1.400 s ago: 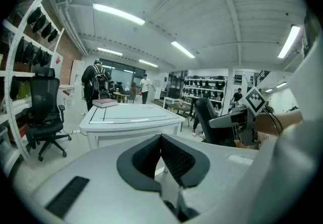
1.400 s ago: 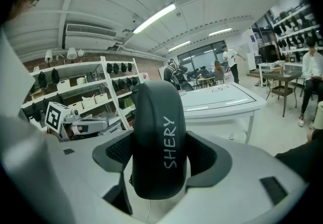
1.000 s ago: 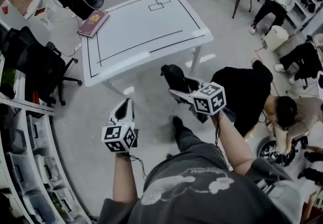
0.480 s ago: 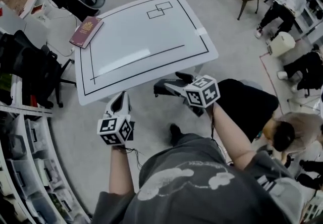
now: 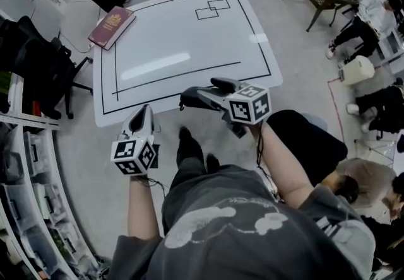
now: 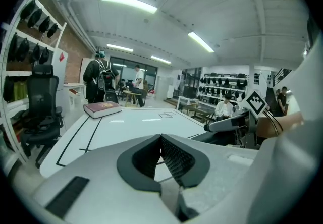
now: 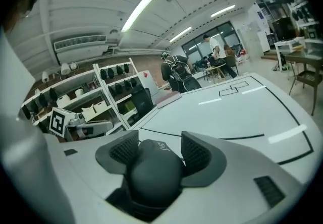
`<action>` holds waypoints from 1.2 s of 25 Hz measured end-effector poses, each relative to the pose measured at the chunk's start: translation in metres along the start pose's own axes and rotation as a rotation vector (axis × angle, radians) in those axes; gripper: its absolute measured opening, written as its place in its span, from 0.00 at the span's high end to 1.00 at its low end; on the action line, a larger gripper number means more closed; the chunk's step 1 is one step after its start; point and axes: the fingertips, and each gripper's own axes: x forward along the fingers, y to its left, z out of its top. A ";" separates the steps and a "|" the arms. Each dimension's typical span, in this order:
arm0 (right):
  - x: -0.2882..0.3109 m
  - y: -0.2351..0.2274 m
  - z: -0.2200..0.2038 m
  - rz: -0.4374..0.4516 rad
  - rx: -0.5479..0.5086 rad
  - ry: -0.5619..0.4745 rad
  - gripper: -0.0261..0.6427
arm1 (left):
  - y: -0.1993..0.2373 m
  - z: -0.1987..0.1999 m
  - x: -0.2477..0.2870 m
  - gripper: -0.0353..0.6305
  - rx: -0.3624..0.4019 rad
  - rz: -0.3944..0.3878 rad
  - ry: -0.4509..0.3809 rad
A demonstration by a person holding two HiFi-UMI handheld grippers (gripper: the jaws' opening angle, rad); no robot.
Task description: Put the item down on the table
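- The item [image 7: 151,175] is a dark grey, smooth, domed lump with a matt skin, rounded like the back of a computer mouse.
- It sits between the ribbed pads of my right hand-held gripper [image 7: 159,140]. One pad lies against each flank, and the jaws are closing on it.
- A short pale word in slanted script [image 7: 160,146] runs across the item's top. It is too small and faint for me to read.
- From the head view I carry the item at the near edge of the surface [image 5: 183,33], not lying on it.
- The surface is white. Black lines [image 5: 189,74] frame it and cut a strip along my side, and two small overlapping rectangles [image 5: 213,9] are drawn near the far edge.
- A maroon book [image 5: 112,26] lies flat on the far left corner. It has a gold emblem on its cover, and any lettering there is too small to make out.
- My left hand-held gripper [image 6: 161,137] is off the near edge of the surface, well to the left of the item. Its jaws are together at the tips with nothing between them.
- Each hand-held gripper carries a cube of black-and-white square markers, the right one [image 5: 249,103] and the left one [image 5: 134,156]. They show patterns only, no words.
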 end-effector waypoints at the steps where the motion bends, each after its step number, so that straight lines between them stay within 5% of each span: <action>1: 0.005 -0.003 0.005 -0.004 -0.005 -0.001 0.56 | 0.004 0.004 0.005 0.94 0.004 -0.003 -0.004; 10: 0.063 -0.046 0.061 -0.052 0.001 -0.021 0.57 | 0.057 0.044 0.081 0.94 0.011 -0.046 -0.020; 30: 0.269 -0.182 0.255 -0.097 -0.033 -0.083 0.57 | 0.211 0.162 0.292 0.94 0.026 -0.079 -0.031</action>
